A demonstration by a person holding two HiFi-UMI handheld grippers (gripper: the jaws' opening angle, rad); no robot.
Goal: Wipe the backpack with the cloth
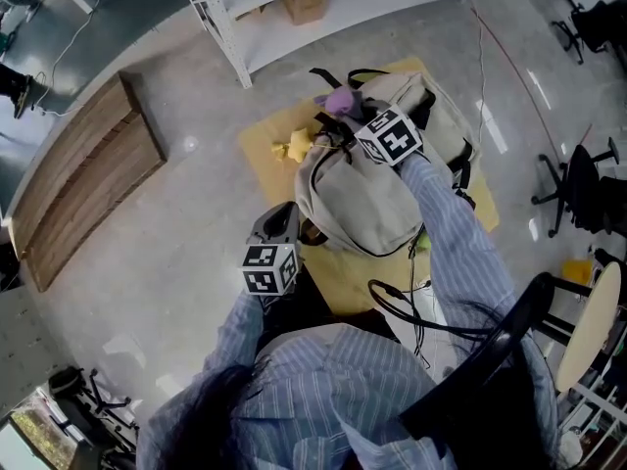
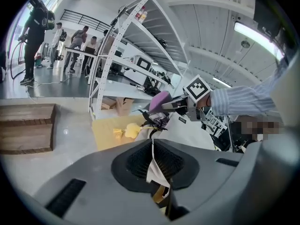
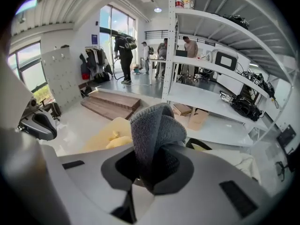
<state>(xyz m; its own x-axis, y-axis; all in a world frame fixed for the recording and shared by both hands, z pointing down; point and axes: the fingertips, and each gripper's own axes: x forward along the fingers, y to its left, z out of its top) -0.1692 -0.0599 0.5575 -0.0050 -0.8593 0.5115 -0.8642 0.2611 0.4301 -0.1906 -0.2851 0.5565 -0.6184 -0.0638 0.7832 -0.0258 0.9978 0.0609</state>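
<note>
A beige backpack [image 1: 364,199] lies on a yellow mat [image 1: 265,155] on the floor. My right gripper [image 1: 351,117] is over the backpack's top end, shut on a folded purple-grey cloth [image 1: 340,100]. In the right gripper view that cloth [image 3: 156,130] bulges up from between the jaws of the right gripper [image 3: 149,172]. My left gripper [image 1: 288,219] is at the backpack's near left edge. In the left gripper view the left gripper [image 2: 153,167] is shut on a thin fold of the backpack's beige fabric [image 2: 153,168]; the cloth [image 2: 159,101] shows beyond.
A yellow soft toy [image 1: 295,146] lies on the mat left of the backpack. A white shelf rack [image 1: 294,8] with a cardboard box [image 1: 306,5] stands behind. A wooden platform [image 1: 83,179] is at left, office chairs [image 1: 578,189] at right, several people [image 3: 161,50] far off.
</note>
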